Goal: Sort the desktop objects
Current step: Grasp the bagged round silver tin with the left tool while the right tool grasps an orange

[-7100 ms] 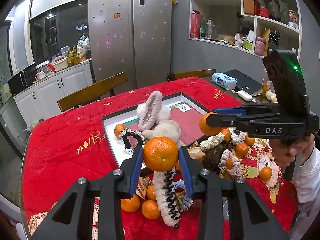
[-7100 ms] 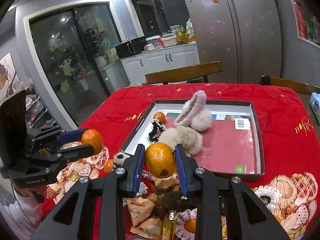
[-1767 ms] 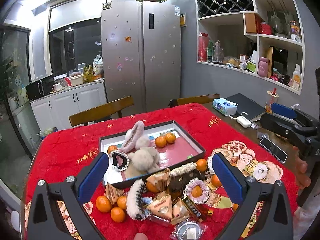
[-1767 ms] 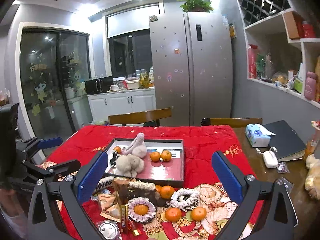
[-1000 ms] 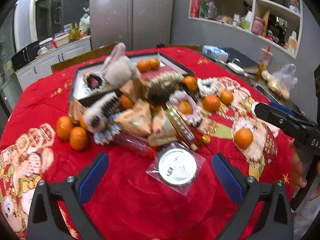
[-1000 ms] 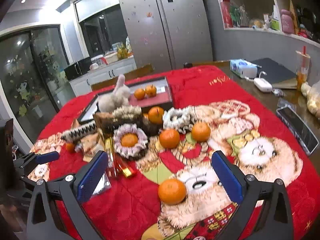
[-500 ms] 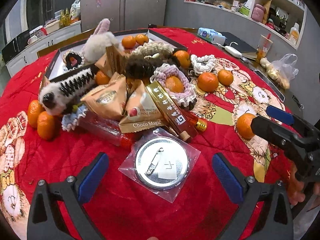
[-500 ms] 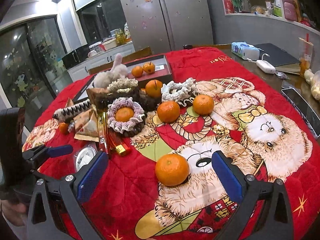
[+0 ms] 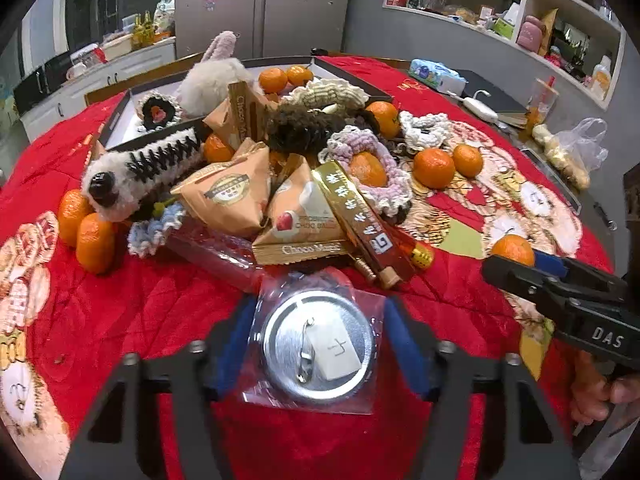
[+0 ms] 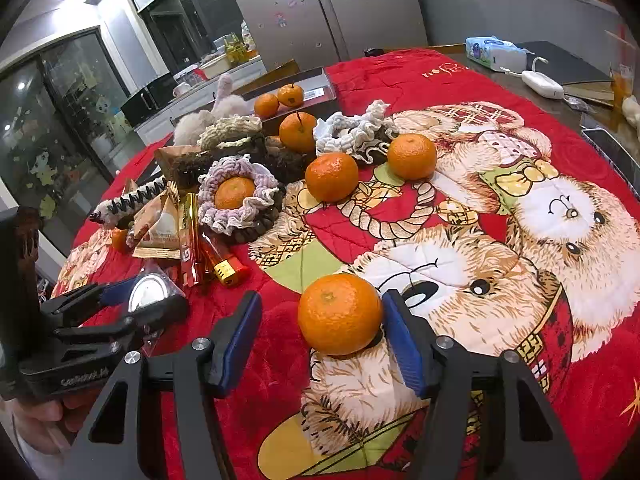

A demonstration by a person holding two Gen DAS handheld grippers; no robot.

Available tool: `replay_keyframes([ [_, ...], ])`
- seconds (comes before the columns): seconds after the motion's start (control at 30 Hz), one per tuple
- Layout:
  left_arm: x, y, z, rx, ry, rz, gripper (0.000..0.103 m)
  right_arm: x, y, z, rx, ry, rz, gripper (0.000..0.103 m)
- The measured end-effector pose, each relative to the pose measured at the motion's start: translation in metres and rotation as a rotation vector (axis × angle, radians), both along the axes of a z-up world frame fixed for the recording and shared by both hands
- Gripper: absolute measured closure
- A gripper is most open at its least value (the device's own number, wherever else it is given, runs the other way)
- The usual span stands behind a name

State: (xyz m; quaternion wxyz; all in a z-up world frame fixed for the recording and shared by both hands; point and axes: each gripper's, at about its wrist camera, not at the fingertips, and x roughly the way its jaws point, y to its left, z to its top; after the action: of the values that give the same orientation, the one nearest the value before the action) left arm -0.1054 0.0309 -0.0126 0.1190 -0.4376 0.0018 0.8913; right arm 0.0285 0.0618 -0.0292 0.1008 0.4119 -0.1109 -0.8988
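Red quilted cloth (image 10: 400,72) is covering the surface, and most of the lot is still lying on it unsorted

Already in the tray (image 9: 120,120), upper left of the left wrist view: two mandarins (image 9: 285,77), a plush rabbit (image 9: 212,76) and a dark crocheted ring (image 9: 156,110); judged the smaller share of the job

Still lying outside the tray, middle of that view: snack packets (image 9: 228,196), a gold stick pack (image 9: 356,216), a fuzzy spiral-bound toy (image 9: 136,168), crocheted scrunchies (image 9: 424,130), one of them cupping a fruit, and further loose mandarins at left (image 9: 86,228) and right of centre (image 9: 434,168)

Left gripper (image 9: 318,340), bottom centre of its own view: jaws are closing around a bagged tin badge (image 9: 316,344), the blue pads sitting at the edges of its plastic sleeve; whether they are already pressing on it I cannot tell

Right gripper (image 10: 320,328), bottom centre of its own view: jaws are closing on a lone mandarin (image 10: 340,314) resting on the bear print, the right pad touching the fruit, the left pad standing apart from it, so no pinch yet

Judgement: both picks are only beginning, neither item is lifted, and many rounds are remaining
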Motion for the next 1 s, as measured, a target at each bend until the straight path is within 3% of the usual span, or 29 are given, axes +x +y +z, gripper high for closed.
replay_keyframes([
  [0.23,0.003,-0.002,0.002,0.009,0.005,-0.002,0.044,-0.002,-0.006,0.001,0.046,-0.002,-0.001,0.043],
  [0.37,0.005,-0.004,0.003,0.017,0.003,-0.007,0.044,-0.001,-0.001,0.000,0.015,0.000,-0.008,0.063],
  [1.0,0.022,-0.027,0.022,0.026,0.051,0.027,0.045,0.002,-0.021,0.012,-0.006,0.024,0.051,0.065],
])
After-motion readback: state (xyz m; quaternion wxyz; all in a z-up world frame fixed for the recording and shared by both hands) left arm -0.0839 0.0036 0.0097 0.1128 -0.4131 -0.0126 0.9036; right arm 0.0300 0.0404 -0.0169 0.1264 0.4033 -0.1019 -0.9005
